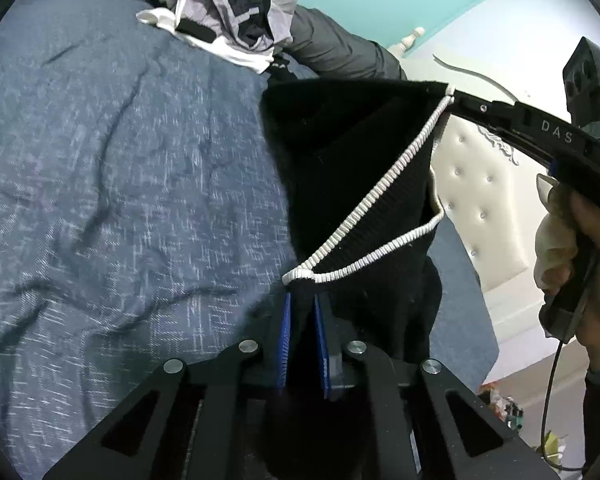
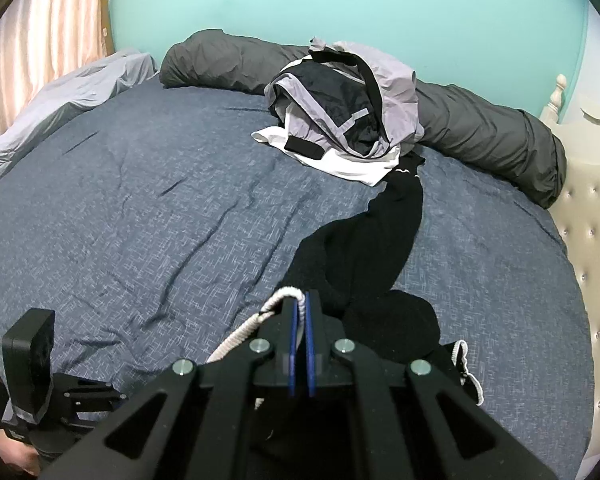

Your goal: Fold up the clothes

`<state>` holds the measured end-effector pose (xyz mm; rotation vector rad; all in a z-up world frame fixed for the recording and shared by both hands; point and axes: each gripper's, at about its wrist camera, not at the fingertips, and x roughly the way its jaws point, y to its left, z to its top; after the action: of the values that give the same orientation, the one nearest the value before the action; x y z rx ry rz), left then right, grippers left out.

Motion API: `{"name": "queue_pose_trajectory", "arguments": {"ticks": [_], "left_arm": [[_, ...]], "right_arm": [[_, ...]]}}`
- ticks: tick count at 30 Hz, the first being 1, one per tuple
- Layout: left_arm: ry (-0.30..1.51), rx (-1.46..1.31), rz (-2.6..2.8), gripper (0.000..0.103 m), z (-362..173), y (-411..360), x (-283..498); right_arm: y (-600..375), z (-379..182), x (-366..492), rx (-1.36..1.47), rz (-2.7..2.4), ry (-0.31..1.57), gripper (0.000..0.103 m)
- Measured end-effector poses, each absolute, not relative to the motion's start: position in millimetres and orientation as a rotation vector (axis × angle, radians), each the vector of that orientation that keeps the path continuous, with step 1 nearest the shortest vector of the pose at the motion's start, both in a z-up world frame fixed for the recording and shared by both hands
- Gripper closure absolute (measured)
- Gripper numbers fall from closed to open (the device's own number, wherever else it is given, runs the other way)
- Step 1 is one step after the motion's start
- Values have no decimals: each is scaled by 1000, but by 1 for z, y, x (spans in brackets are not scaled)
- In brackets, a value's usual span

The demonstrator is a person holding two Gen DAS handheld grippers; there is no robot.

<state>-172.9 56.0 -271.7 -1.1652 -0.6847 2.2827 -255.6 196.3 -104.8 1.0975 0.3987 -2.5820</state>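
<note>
Fingers (image 1: 288,332) pinch black garment (image 1: 352,160); right gripper (image 1: 452,96) seemingly reads "DAS".

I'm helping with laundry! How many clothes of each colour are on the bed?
Black with white trim: 1, the top both grippers hold.
Grey, black and white: 1, the jacket.
Other pieces may be hidden in the pile.
Total: 2
</note>
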Motion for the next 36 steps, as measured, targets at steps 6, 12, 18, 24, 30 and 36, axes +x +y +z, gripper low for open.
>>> {"name": "queue_pose_trajectory", "arguments": {"ticks": [6,12,18,24,30,36], "left_arm": [[-596,-1084,2378,93,-219,36,-170],[-497,-968,2478,94,-136,10,-172],[-410,-839,2593,94,-33,-3,-173],[-313,-728,2668,103,39,-8,-166],[-312,-786,2662,103,34,-21,-171],[-385,-969,2658,103,-44,-50,-176]], "right_arm": [[205,-81,-247,1042,-2616,349,100],[221,-23,-240,966,-2683,252,100],[228,56,-223,832,-2748,209,101],[232,158,-200,654,-2834,221,103],[237,122,-216,911,-2709,148,103],[218,2,-236,1201,-2518,158,103]]}}
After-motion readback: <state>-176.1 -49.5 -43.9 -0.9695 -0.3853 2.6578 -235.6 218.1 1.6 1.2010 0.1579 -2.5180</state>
